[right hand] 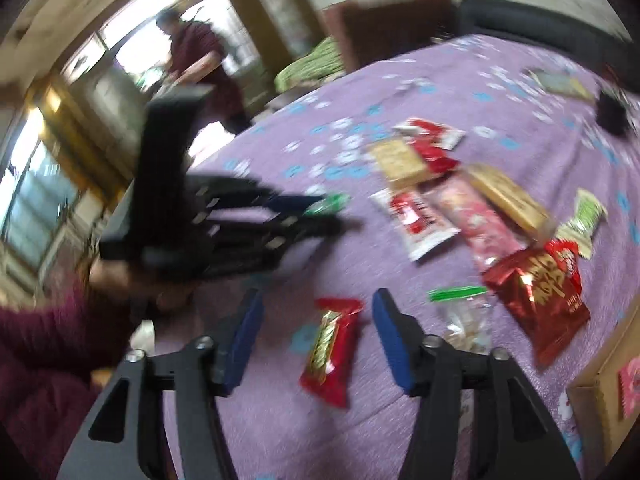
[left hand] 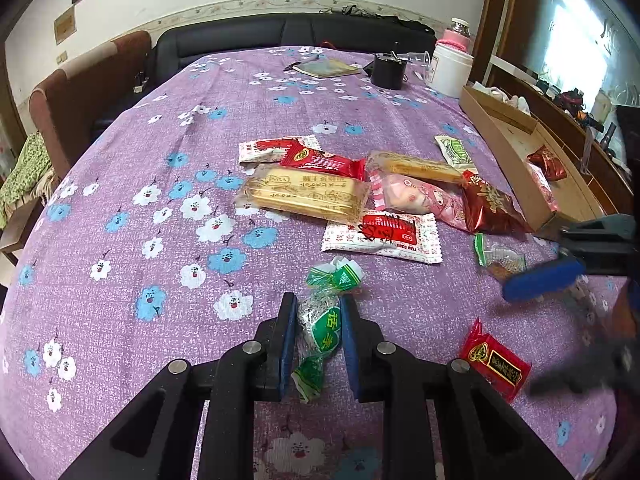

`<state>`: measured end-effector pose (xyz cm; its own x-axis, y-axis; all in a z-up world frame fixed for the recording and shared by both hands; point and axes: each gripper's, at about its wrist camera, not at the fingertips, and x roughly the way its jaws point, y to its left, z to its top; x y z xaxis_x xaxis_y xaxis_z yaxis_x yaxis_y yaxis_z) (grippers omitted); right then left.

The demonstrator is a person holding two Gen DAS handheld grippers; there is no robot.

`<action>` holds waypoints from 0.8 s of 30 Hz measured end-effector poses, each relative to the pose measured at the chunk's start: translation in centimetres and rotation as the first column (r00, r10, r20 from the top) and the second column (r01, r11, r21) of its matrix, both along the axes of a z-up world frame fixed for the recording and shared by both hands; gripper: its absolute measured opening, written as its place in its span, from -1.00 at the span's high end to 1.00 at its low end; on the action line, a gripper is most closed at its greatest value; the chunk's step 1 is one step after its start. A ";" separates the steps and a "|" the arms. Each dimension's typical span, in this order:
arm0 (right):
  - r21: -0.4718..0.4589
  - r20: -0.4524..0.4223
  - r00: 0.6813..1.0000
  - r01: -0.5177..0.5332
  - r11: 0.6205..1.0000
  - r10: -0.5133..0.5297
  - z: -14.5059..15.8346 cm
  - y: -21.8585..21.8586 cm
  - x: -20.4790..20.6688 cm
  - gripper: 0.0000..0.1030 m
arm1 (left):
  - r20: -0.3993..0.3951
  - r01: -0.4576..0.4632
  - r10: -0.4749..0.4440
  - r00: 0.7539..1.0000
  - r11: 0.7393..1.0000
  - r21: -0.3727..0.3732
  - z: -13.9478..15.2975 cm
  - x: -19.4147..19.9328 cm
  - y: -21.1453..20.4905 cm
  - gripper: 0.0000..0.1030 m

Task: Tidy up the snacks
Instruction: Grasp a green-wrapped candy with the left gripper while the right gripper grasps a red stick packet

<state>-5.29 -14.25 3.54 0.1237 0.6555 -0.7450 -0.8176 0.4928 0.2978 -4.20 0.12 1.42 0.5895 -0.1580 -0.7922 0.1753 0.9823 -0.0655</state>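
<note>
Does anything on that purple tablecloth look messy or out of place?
Yes: the snacks lie in a loose, overlapping heap mid-table, while the cardboard box at the right edge holds only a couple. Nothing looks spilled or torn.

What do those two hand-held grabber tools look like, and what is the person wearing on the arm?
Both the left gripper and the right gripper are matte black angular frames with triangular cutouts and round silver bolts. Each ends in two flat fingers faced with blue pads. The person's sleeve is dark maroon knit.
</note>
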 end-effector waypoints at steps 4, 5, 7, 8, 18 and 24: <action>-0.125 0.042 0.995 -0.084 0.989 0.090 -1.0 1.0 -1.9 -0.14 | 0.002 0.001 -0.001 1.000 1.000 0.019 0.0 -0.1 -0.1 0.57; -0.152 0.046 0.995 -0.083 0.985 0.091 -1.5 1.3 -2.0 -0.05 | 0.003 0.001 -0.002 1.000 1.000 0.028 0.0 -0.1 -0.3 0.57; -0.215 0.069 0.993 -0.081 0.973 0.098 -2.5 2.2 -2.7 0.40 | 0.005 0.001 -0.002 1.000 0.999 0.047 0.0 -0.1 -0.6 0.57; -0.232 0.103 0.990 -0.068 0.970 0.094 -2.7 2.3 -2.9 0.61 | 0.008 -0.004 0.003 1.000 0.998 0.056 0.0 -0.1 -0.7 0.57; -0.024 0.124 0.977 0.176 0.984 -0.172 0.2 -1.7 1.0 0.62 | 0.093 -0.075 0.069 0.993 0.995 0.065 1.7 -0.5 -0.8 0.58; 0.068 0.097 0.951 0.287 0.955 -0.293 1.5 -3.6 3.2 0.62 | 0.109 -0.062 0.055 0.993 0.996 0.065 2.6 -0.4 -1.6 0.58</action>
